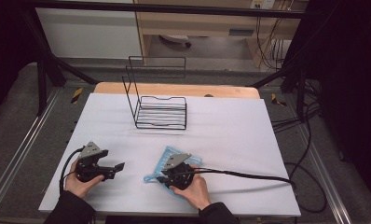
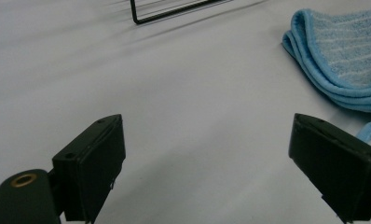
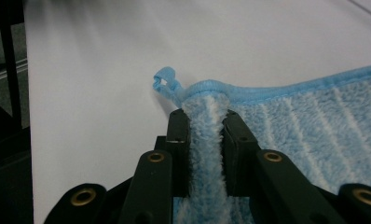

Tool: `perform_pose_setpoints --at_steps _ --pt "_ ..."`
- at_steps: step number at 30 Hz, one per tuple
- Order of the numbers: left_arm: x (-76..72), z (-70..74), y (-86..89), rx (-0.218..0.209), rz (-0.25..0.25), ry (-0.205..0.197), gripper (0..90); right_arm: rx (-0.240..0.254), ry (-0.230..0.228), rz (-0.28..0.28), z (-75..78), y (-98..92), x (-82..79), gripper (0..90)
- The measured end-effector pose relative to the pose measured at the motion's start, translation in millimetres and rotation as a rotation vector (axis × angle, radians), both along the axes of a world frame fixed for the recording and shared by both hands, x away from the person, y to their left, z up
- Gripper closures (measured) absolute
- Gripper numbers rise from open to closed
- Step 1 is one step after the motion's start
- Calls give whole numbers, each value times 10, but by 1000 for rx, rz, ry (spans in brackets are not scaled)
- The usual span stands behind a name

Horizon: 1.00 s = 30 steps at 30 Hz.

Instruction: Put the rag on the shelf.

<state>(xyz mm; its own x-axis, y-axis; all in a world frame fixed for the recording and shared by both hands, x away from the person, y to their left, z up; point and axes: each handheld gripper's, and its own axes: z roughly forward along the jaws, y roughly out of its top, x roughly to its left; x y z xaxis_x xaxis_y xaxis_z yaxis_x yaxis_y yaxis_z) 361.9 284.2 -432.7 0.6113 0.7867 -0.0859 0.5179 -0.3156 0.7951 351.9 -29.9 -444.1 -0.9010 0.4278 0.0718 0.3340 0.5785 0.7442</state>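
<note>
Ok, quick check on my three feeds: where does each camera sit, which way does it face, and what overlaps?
High view: above the person's side, looking forward and down on the table; both hands, left gripper, right gripper, wire rack.
Left gripper view: rides the left gripper, jaws wide apart, facing the cloth and rack.
Right gripper view: rides the right gripper, jaws pinching the cloth's corner.
Shared: the blue cloth appears in all three.

Dark sleeves (image 1: 72, 208) are covering both forearms; black cables (image 1: 249, 175) are trailing from black grippers. Brass-ringed holes (image 3: 155, 157) are dotting the jaws; grey three-cornered plates (image 1: 91, 150) are topping them.
</note>
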Motion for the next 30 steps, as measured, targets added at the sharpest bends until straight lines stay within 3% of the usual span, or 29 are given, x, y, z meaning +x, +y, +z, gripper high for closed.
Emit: perform_pose_setpoints --at_steps 5,7,12,16,20,23,24,26,28,30 --pt "0 0 2 0 -1 1 107 33 11 -9 17 -3 -2 610" --pt "0 0 2 0 0 2 107 80 18 -18 84 -17 -3 494" --pt "0 0 -3 1 -1 2 107 114 -22 -54 284 -101 37 319" --pt "3 -3 -10 0 -1 5 106 110 -55 -87 430 -222 105 249" --pt "0 -1 -7 0 1 4 106 116 -57 -132 477 -374 184 247" --pt "3 -1 -16 -1 -2 5 106 102 -48 -242 440 -666 278 283" --pt "5 -2 -19 2 -4 6 106 102 -48 -242 440 -666 278 283" --pt "8 -6 -29 3 -5 7 106 92 -24 -318 310 -905 323 353" --pt "8 -8 -34 5 -6 8 106 89 -16 -336 275 -951 325 380" --pt "7 -9 -37 5 -7 9 106 88 14 -383 138 -1091 324 448"
